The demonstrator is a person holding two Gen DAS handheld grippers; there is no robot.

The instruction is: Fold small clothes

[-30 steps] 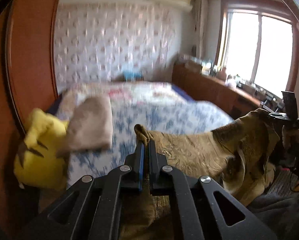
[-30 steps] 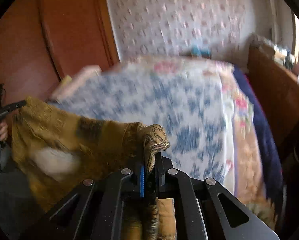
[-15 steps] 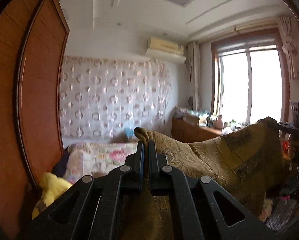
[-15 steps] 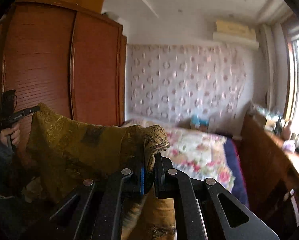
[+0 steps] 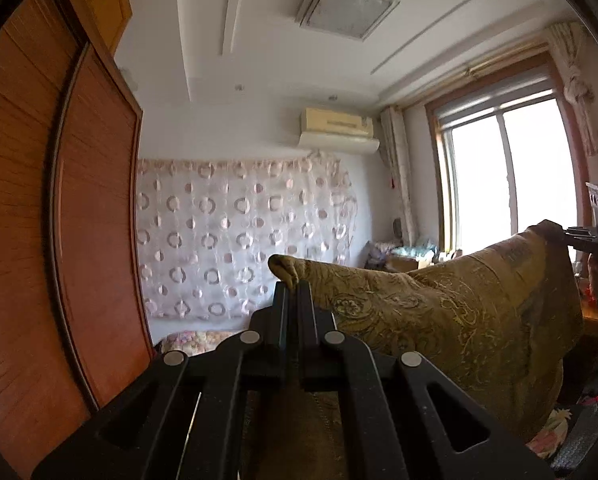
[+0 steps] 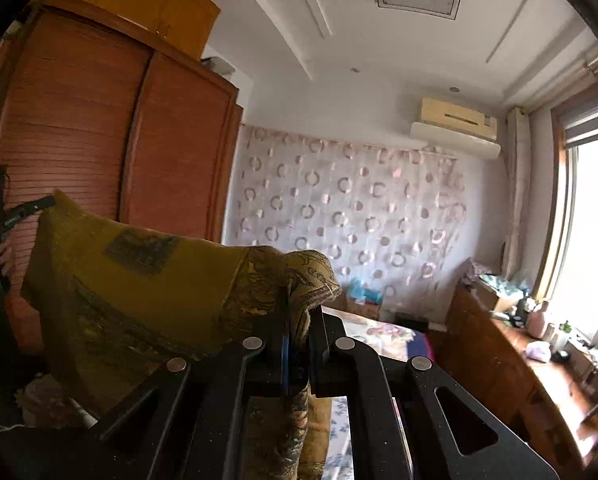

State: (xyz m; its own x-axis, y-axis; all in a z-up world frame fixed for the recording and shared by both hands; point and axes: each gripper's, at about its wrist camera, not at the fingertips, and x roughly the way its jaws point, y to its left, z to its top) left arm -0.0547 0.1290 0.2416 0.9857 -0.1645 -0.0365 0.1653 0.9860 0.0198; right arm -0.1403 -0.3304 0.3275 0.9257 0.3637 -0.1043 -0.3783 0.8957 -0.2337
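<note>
A mustard-gold patterned garment hangs stretched in the air between my two grippers. My left gripper is shut on one corner of it. My right gripper is shut on the opposite corner, and also shows at the far right of the left wrist view. In the right wrist view the garment runs left to the left gripper, held by a hand. The lower part of the cloth droops out of sight below the jaws.
A brown wooden wardrobe stands on the left. The bed with a floral cover lies low ahead, below a circle-patterned curtain. A wooden cabinet with bottles runs under the window on the right.
Both grippers have risen and tilted up with the garment held taut. The bed and yellow toy have dropped out of view; ceiling and air conditioner now show.
</note>
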